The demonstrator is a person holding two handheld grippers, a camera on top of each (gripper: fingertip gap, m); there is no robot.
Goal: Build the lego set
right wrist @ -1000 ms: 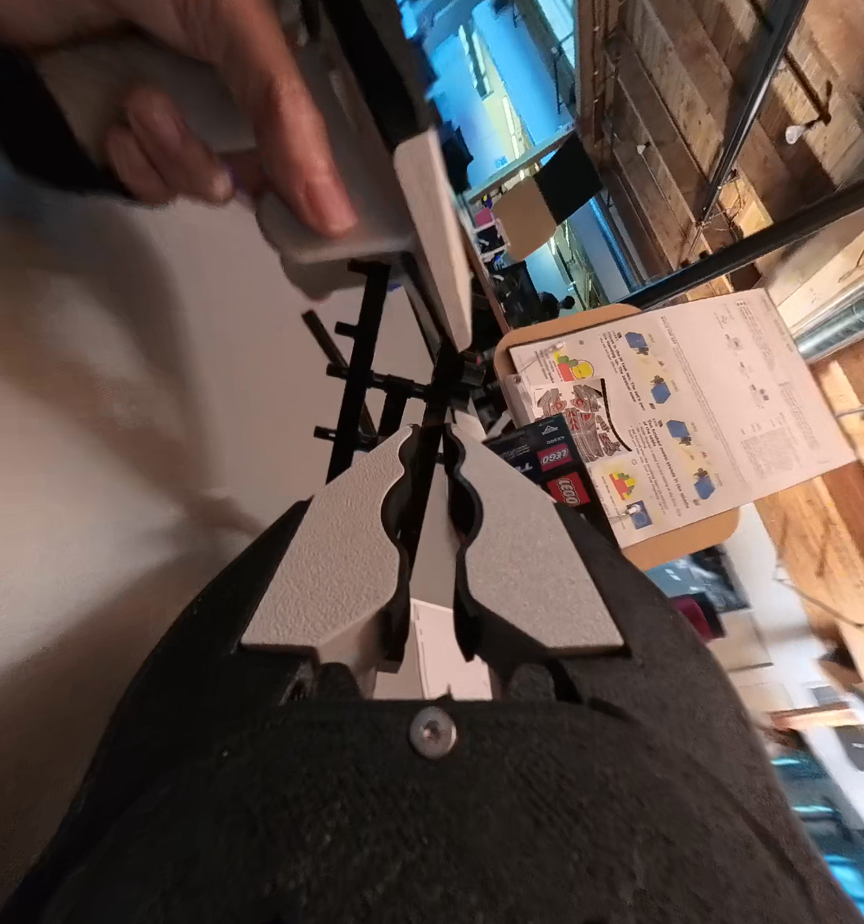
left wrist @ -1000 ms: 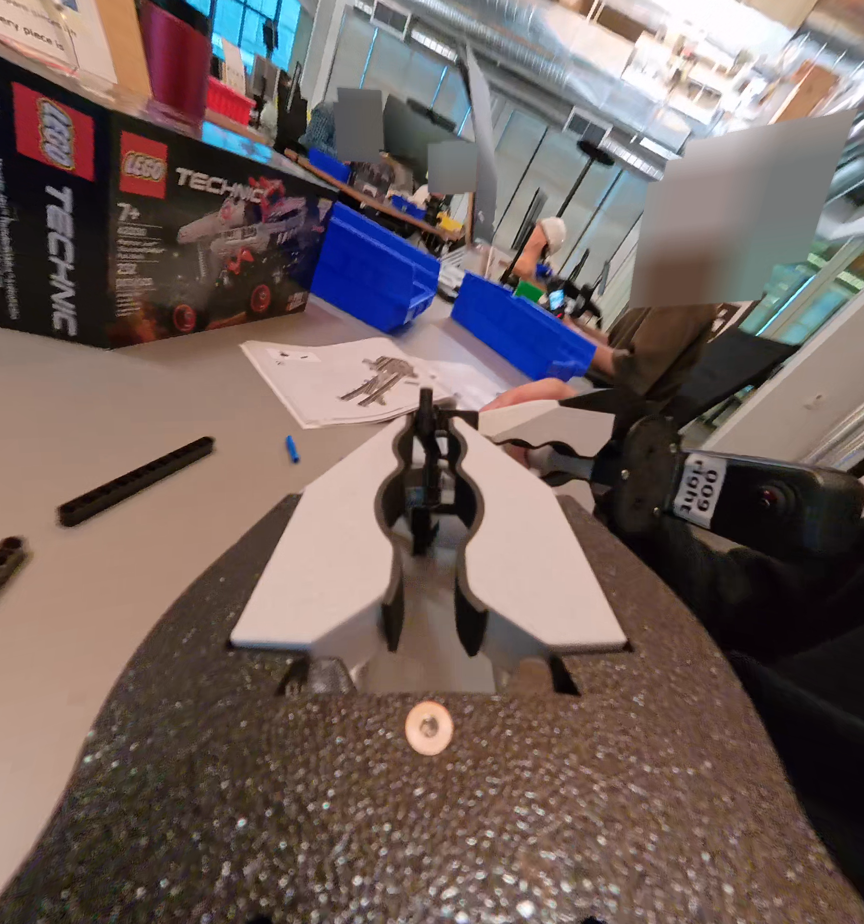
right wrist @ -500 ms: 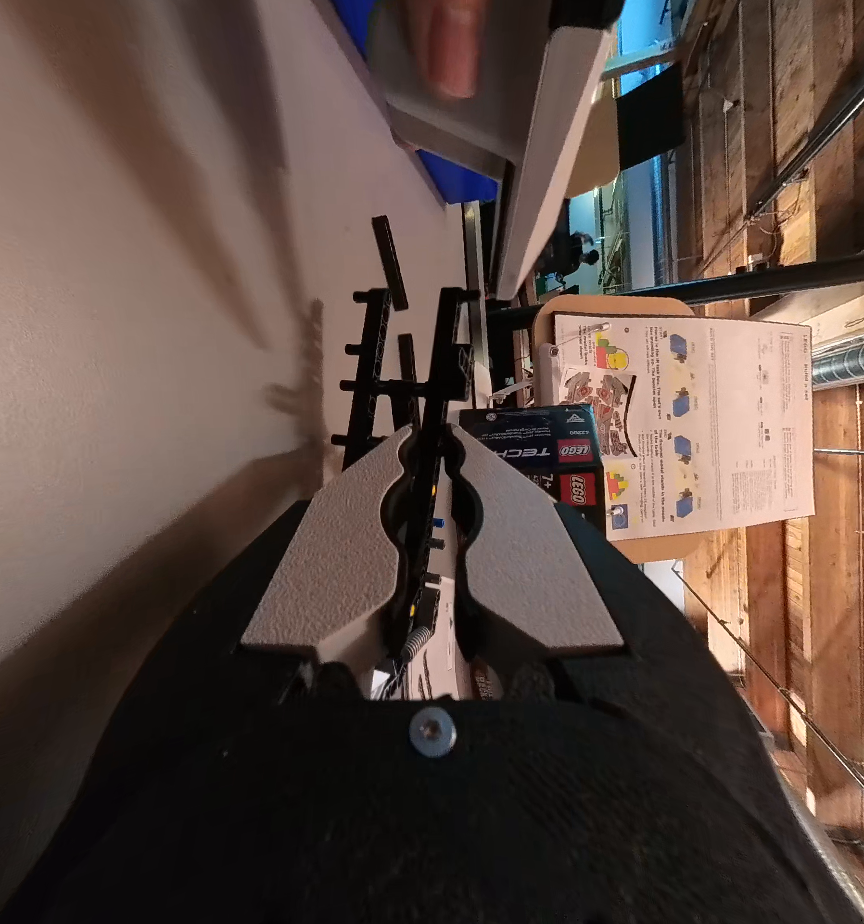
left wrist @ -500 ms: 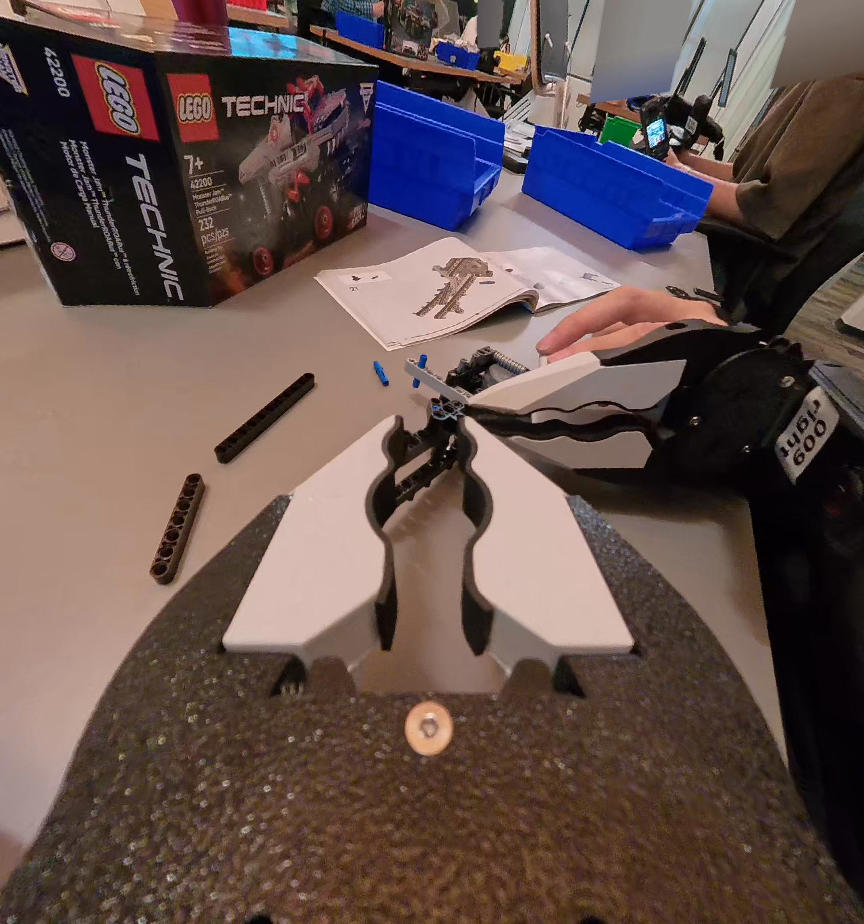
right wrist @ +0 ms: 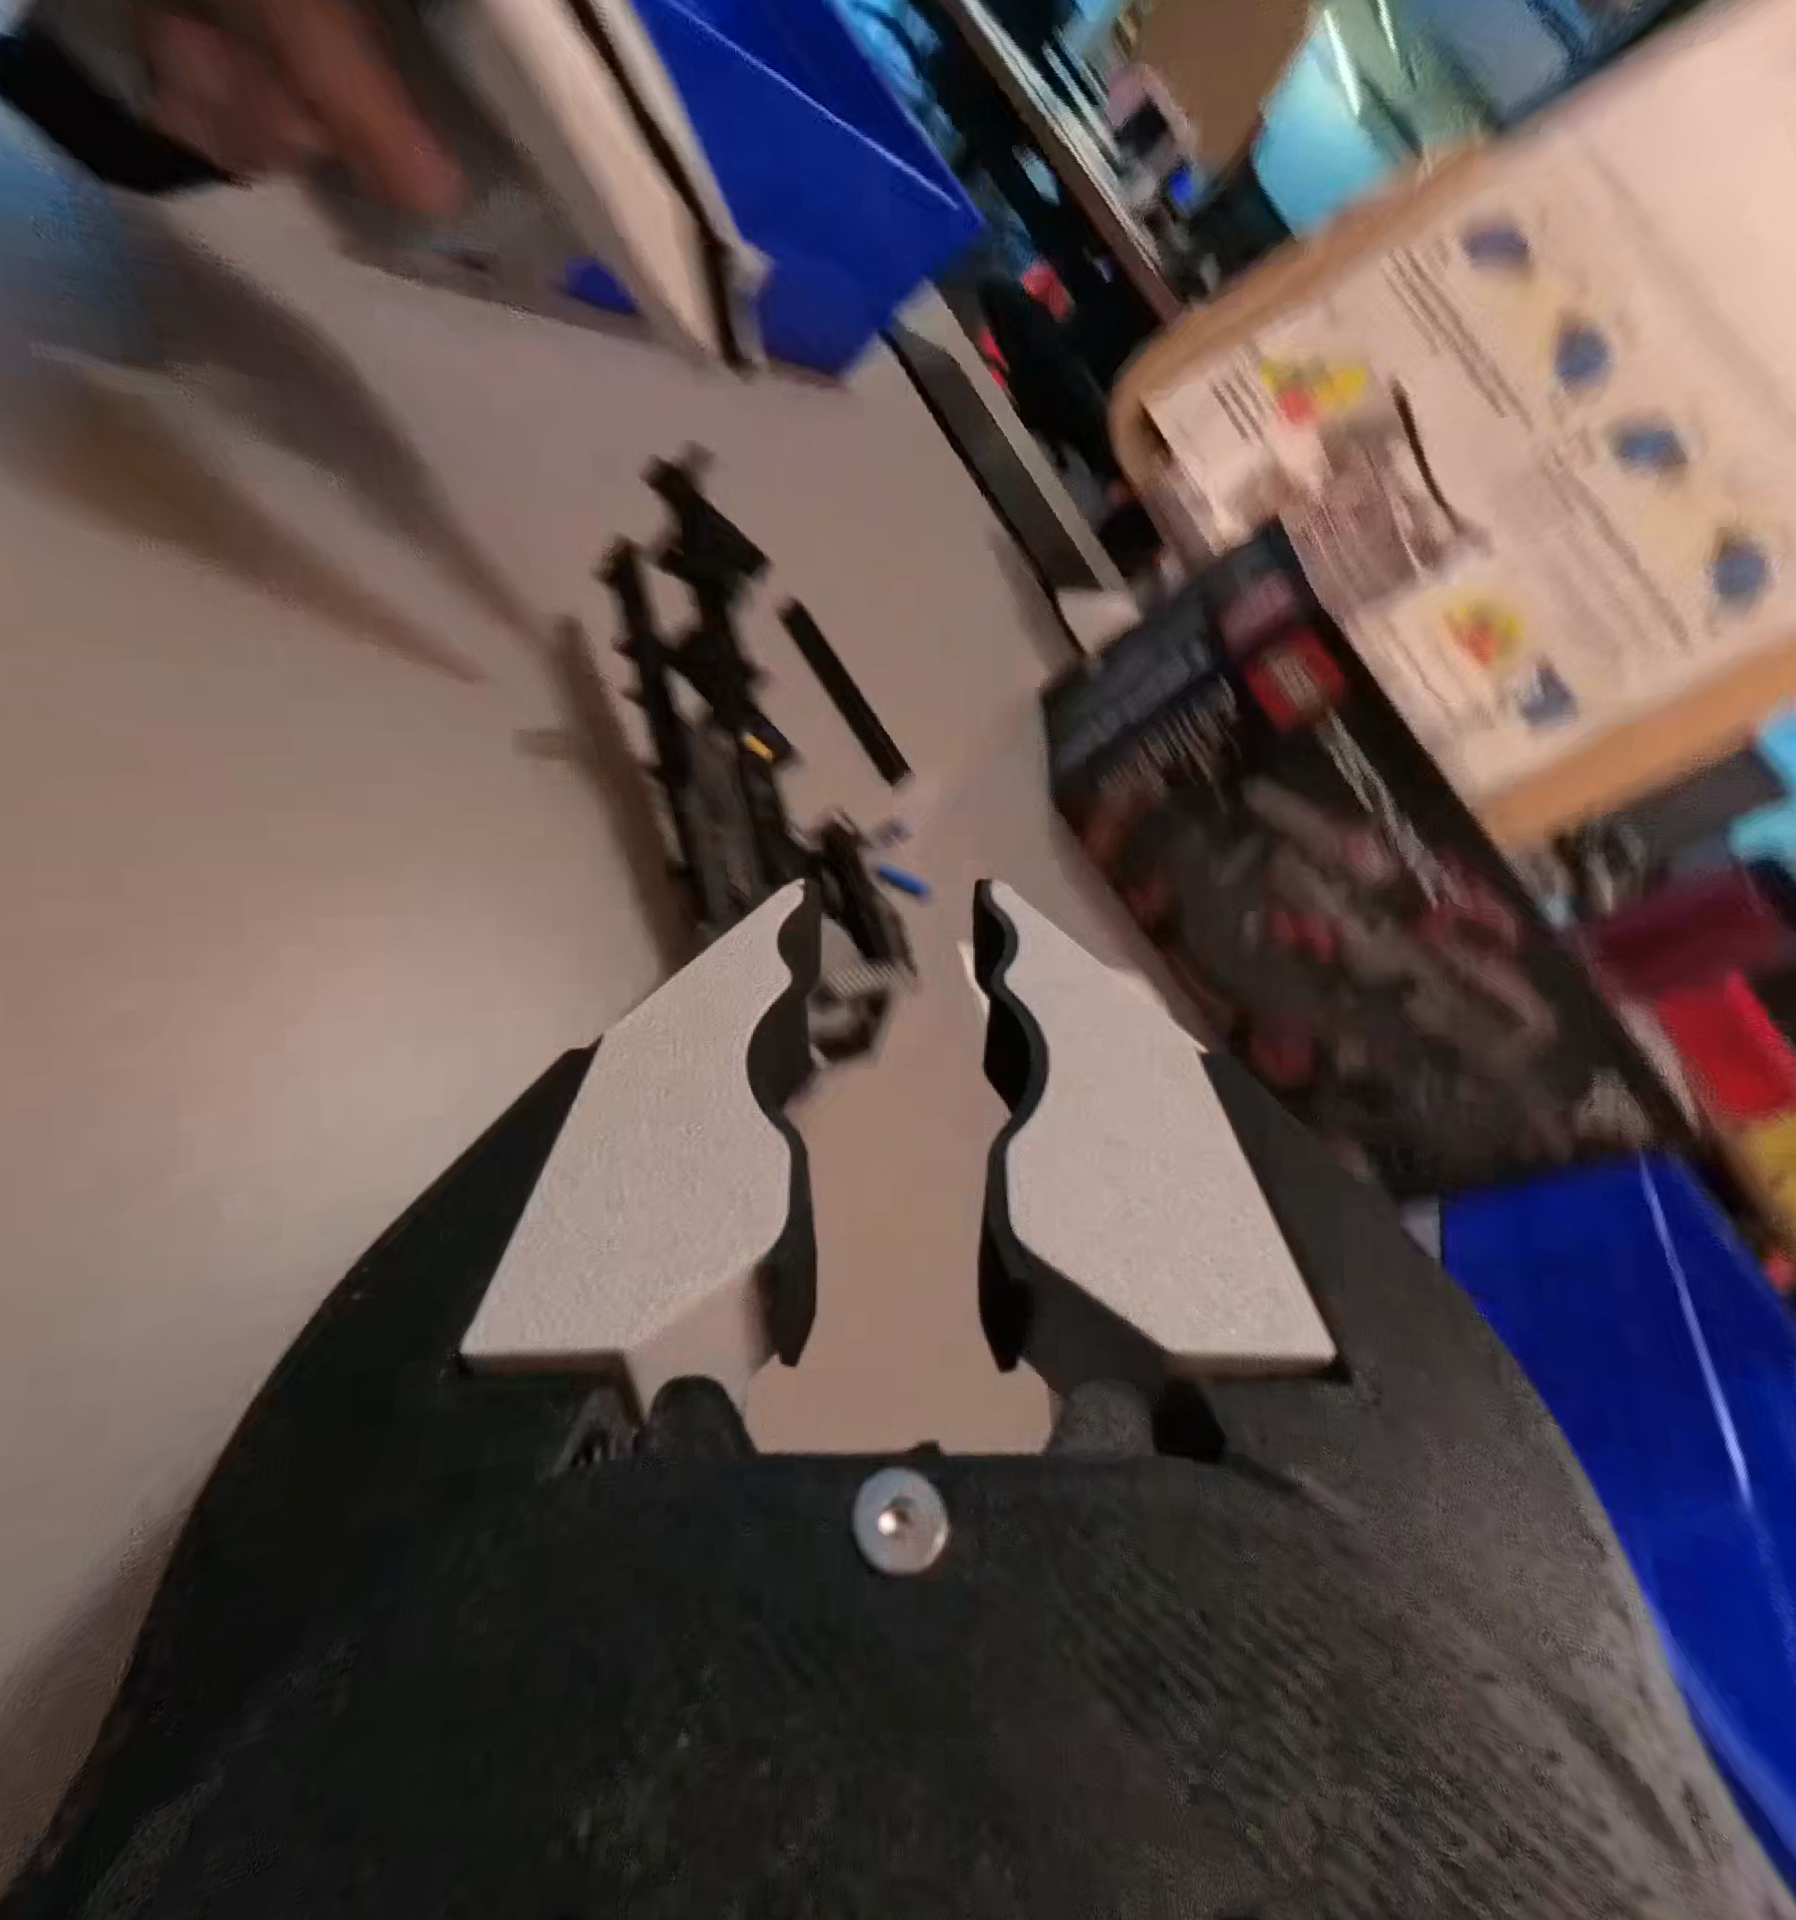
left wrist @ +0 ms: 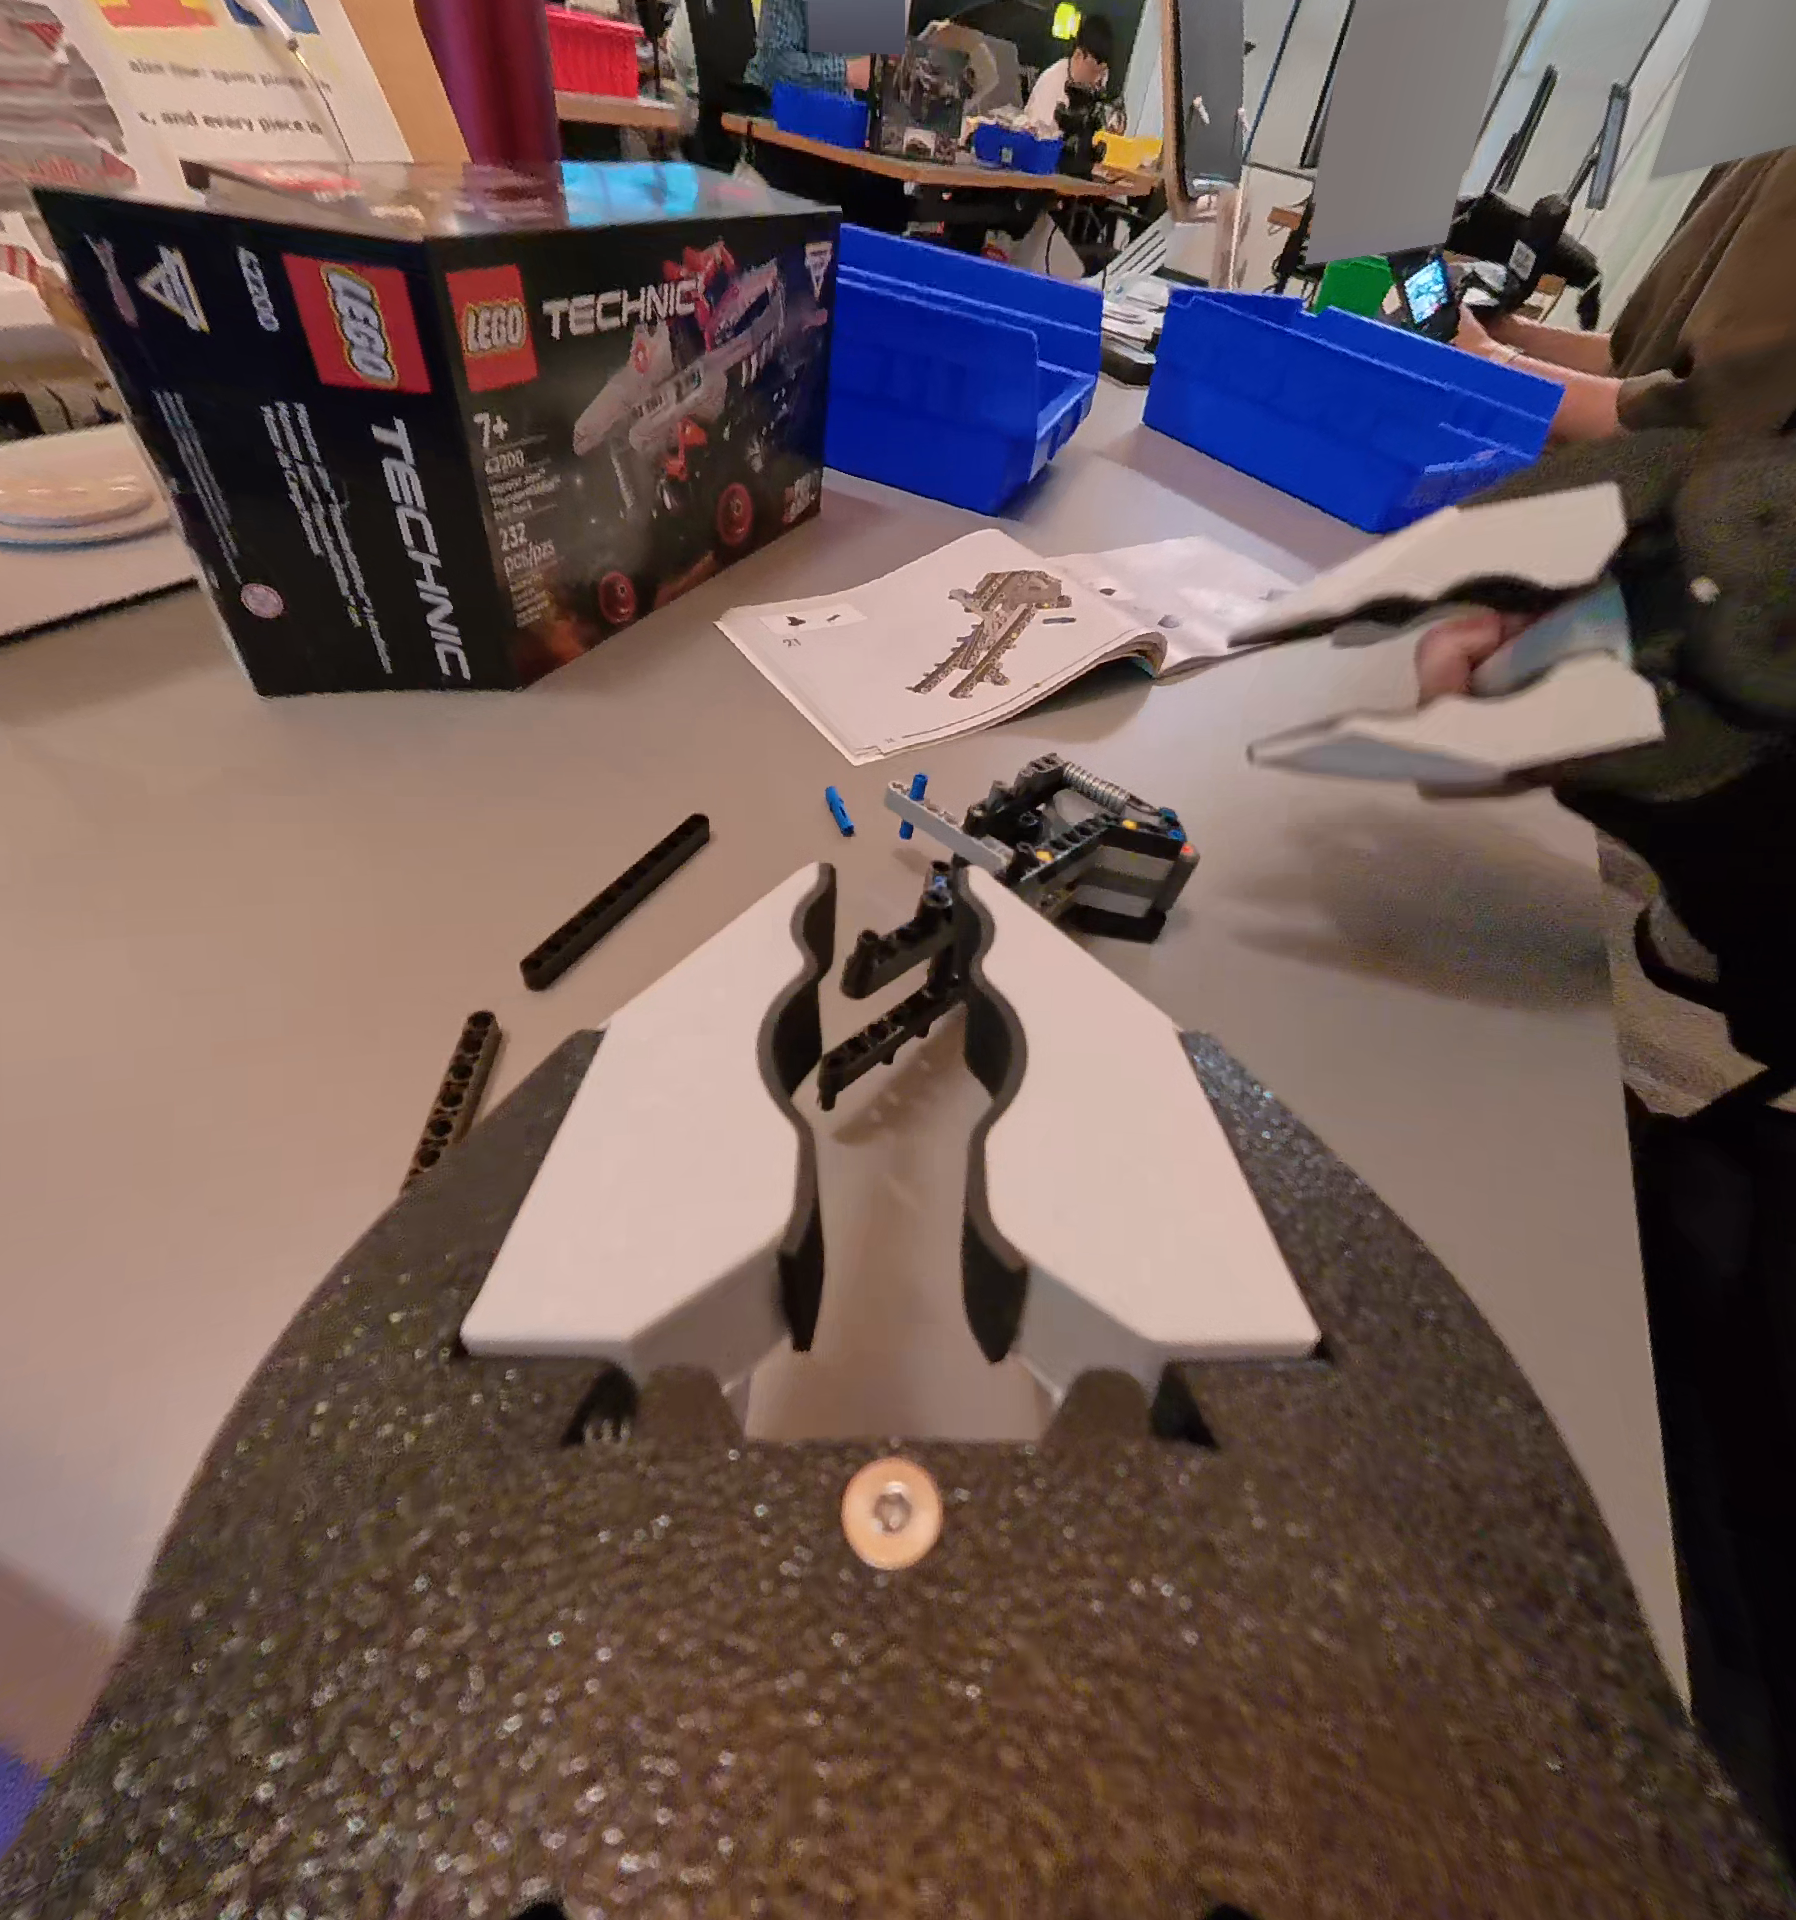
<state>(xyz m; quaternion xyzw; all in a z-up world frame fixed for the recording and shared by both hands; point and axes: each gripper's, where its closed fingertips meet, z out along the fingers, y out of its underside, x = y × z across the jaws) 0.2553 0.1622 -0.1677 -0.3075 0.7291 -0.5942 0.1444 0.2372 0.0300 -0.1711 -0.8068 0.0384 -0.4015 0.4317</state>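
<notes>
The partly built Lego assembly (left wrist: 1076,842) lies on the grey table (left wrist: 250,935), black with a grey beam and a spring. Its black beams (left wrist: 889,1003) reach in between my left gripper's fingers. My left gripper (left wrist: 896,883) is open and grips nothing, just in front of the assembly. My right gripper (left wrist: 1445,665) is open and empty, raised above the table to the right of the assembly. In the blurred right wrist view my right gripper (right wrist: 894,899) is open, with the assembly (right wrist: 707,727) lying just beyond its tips.
A long black beam (left wrist: 613,904), a short black beam (left wrist: 452,1091) and two blue pins (left wrist: 840,810) lie left of the assembly. An open instruction booklet (left wrist: 977,634), the black Lego box (left wrist: 458,436) and two blue bins (left wrist: 956,384) stand behind. A person sits at the right. Across from one pair of fingers to the other is roughly 15 cm.
Both grippers held the assembly in the air. It now lies on the table. My right gripper has opened and pulled away up and to the right. My left gripper has opened.
</notes>
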